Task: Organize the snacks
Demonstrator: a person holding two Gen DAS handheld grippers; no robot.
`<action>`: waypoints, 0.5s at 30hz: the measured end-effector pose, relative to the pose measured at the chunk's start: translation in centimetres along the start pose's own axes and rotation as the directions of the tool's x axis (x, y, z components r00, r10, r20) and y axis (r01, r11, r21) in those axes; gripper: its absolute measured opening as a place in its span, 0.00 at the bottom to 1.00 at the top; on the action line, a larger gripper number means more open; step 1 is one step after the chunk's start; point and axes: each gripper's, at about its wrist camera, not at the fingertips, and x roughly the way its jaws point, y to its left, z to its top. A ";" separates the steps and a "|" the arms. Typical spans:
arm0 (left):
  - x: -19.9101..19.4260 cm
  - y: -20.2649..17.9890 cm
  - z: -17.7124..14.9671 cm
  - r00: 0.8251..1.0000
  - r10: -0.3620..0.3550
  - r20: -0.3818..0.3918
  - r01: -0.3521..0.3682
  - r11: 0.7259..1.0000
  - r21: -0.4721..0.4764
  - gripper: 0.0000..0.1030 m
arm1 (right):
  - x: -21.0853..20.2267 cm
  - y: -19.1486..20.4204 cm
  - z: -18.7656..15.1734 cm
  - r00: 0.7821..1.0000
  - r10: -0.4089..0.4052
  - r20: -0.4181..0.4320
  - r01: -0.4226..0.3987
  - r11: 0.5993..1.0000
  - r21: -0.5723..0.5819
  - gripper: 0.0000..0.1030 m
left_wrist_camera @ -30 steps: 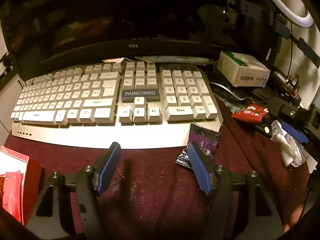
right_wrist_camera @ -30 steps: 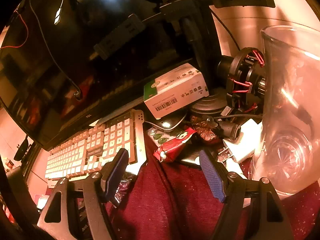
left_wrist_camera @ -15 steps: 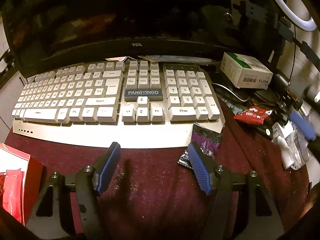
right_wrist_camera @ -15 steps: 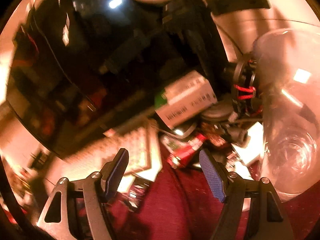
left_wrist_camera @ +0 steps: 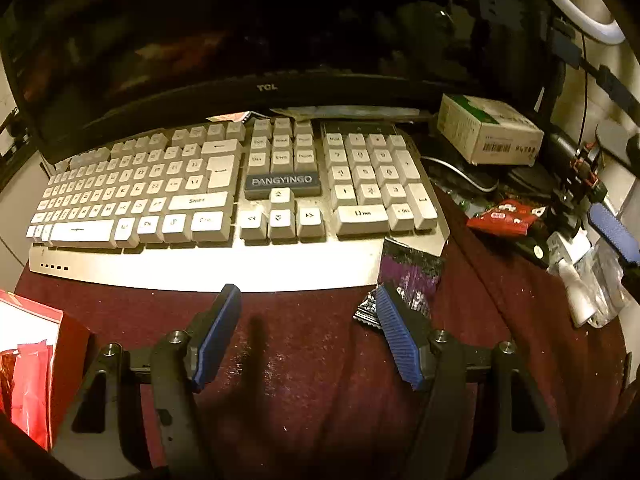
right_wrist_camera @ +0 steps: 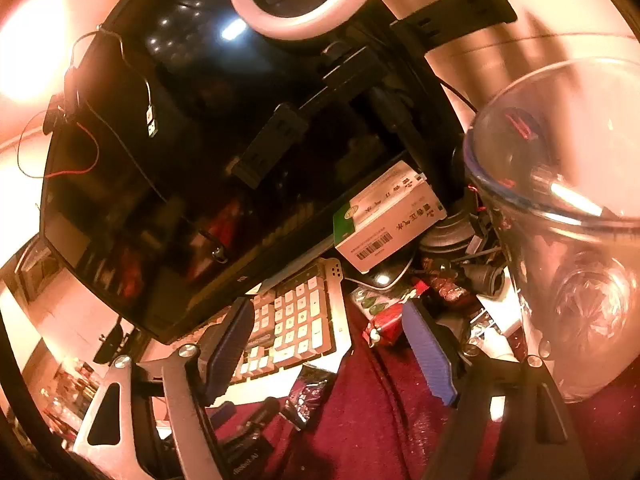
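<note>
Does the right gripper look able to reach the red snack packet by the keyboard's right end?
Probably yes. The right gripper, its jaws opening with nothing between them, faces the red snack packet over bare maroon cloth. The glass jar stands off to the side.

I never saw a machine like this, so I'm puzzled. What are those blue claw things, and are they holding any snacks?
Each claw is a pincher tool a person holds, with a camera looking along its fingers. One picture comes from the left gripper, the other from the right gripper. Neither holds anything; the right one's jaws are opening with nothing between them. On the dark red cloth lie a keyboard, a purple snack packet, a red snack packet, a red box of packets and a glass jar.
</note>
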 end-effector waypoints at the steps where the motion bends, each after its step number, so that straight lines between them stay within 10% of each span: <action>1: 0.0 0.0 0.0 1.000 0.002 -0.003 -0.002 1.000 -0.001 0.67 | 0.0 -0.2 0.0 1.000 0.003 0.000 -0.003 1.000 0.003 0.76; 15: 0.6 -0.4 -0.1 1.000 0.002 -0.025 -0.001 1.000 0.022 0.67 | -0.5 -0.5 0.0 0.999 0.041 0.024 -0.041 0.999 0.014 0.79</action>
